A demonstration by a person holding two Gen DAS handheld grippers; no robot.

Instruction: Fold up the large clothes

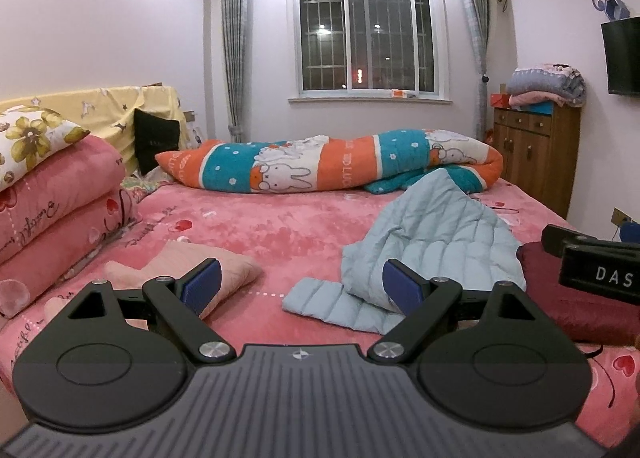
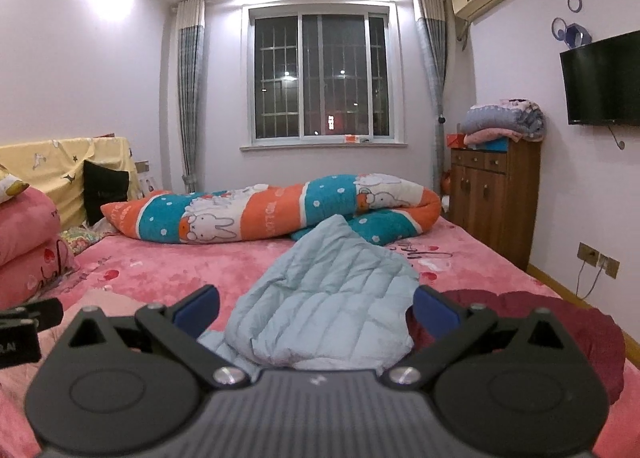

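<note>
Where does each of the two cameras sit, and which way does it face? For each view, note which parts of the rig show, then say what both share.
Left wrist view: sits on the left hand-held gripper, open, facing across the pink bed to the window; the right hand-held gripper shows at the right edge.
Right wrist view: sits on the right hand-held gripper, open, low over the light blue padded jacket, facing the same window.
Shared: jacket, rabbit-print quilt, wooden cabinet, dark red garment.

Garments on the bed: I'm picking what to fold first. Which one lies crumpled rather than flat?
The light blue quilted jacket, heaped up in the middle of the bed. The pink garment to its left lies flat, and the dark red one to its right is spread out.
</note>
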